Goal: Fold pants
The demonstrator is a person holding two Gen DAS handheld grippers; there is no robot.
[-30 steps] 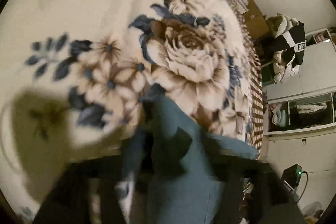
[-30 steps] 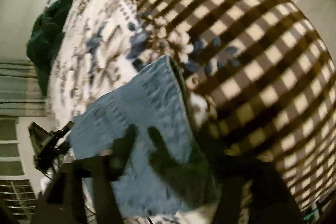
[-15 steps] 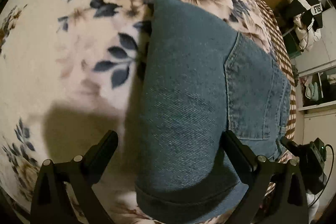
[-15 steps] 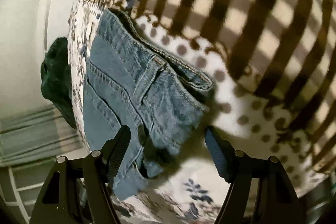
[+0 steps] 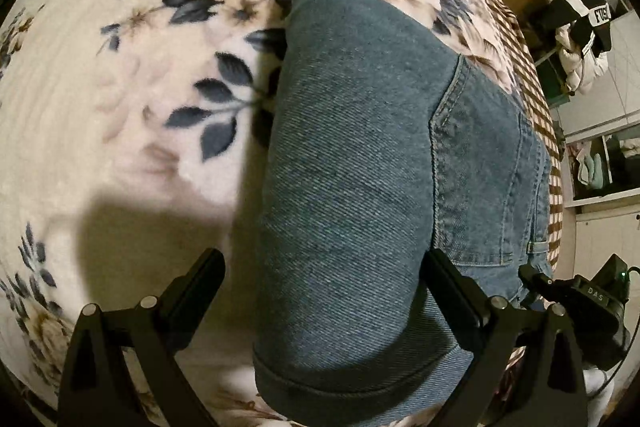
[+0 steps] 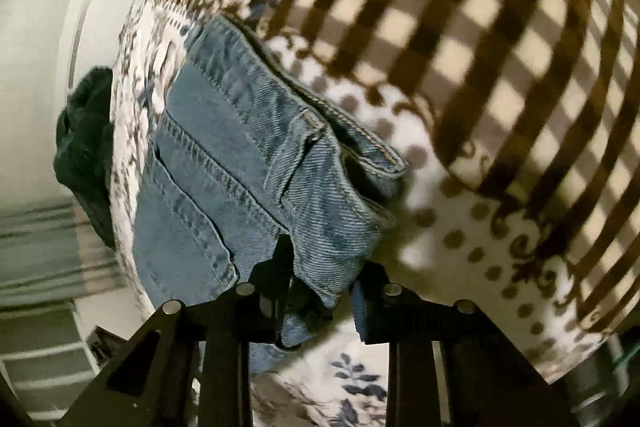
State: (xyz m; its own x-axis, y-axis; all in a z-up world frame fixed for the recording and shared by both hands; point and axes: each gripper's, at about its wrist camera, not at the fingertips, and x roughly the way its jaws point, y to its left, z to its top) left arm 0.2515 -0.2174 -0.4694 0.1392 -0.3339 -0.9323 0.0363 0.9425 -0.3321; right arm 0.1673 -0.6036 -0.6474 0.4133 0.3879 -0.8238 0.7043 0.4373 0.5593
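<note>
The blue denim pants (image 5: 360, 187) lie folded on the floral blanket (image 5: 120, 107), back pocket up, hem toward me. My left gripper (image 5: 320, 291) is open, its fingers (image 5: 200, 279) standing either side of the folded leg end, apart from the cloth. In the right wrist view the pants (image 6: 240, 167) show their waistband and a belt loop. My right gripper (image 6: 320, 275) has its jaws narrowed around the waistband corner; the cloth sits between them, and I cannot tell if they pinch it.
The blanket turns to brown checks (image 6: 500, 47) toward the bed edge. A dark green garment (image 6: 84, 147) lies at the far side. Clothes (image 5: 576, 27) hang by white shelves. The other gripper's body (image 5: 592, 299) shows at lower right.
The left gripper let go of the leg and opened, and now sits still over the folded pants. The right gripper opened, then narrowed around the waistband corner.
</note>
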